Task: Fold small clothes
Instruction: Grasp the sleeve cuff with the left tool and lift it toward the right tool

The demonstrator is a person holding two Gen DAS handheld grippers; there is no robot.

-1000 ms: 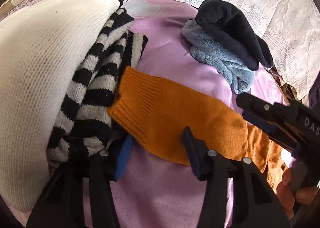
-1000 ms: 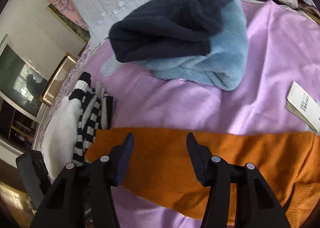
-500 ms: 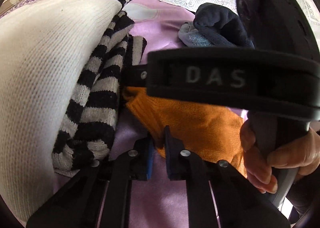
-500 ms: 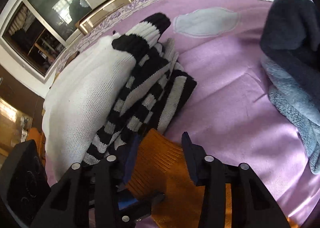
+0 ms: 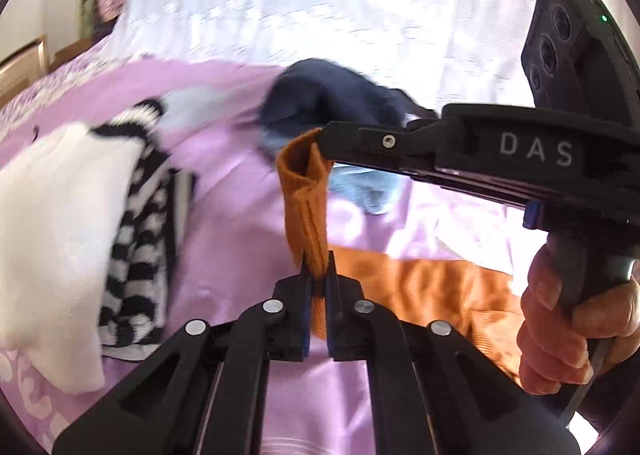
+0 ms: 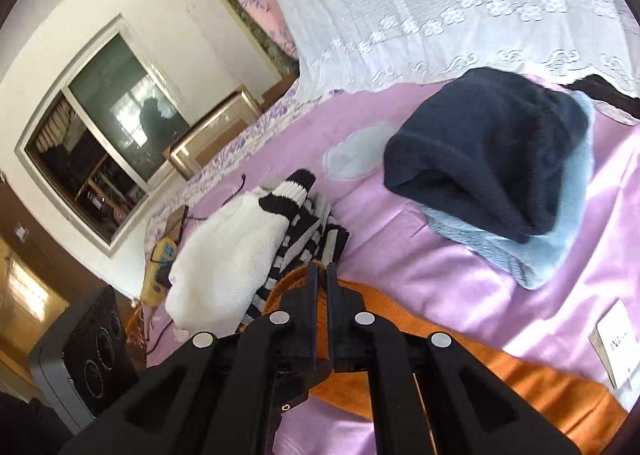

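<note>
From the left wrist, the left gripper [image 5: 317, 275] is clamped on the cuff edge of the orange sock [image 5: 306, 207], lifting it upright off the purple sheet [image 5: 232, 223], while the right gripper [image 5: 326, 141], gripped low on its handle by the right hand [image 5: 568, 331], pinches the sock's top edge. From the right wrist, its jaws sit pressed together on that cuff, the rest of the sock trailing flat across the sheet beside the white and striped knits [image 6: 256, 251], with a navy and blue pile [image 6: 504, 167] beyond and a window [image 6: 104, 147] on the white wall.
</note>
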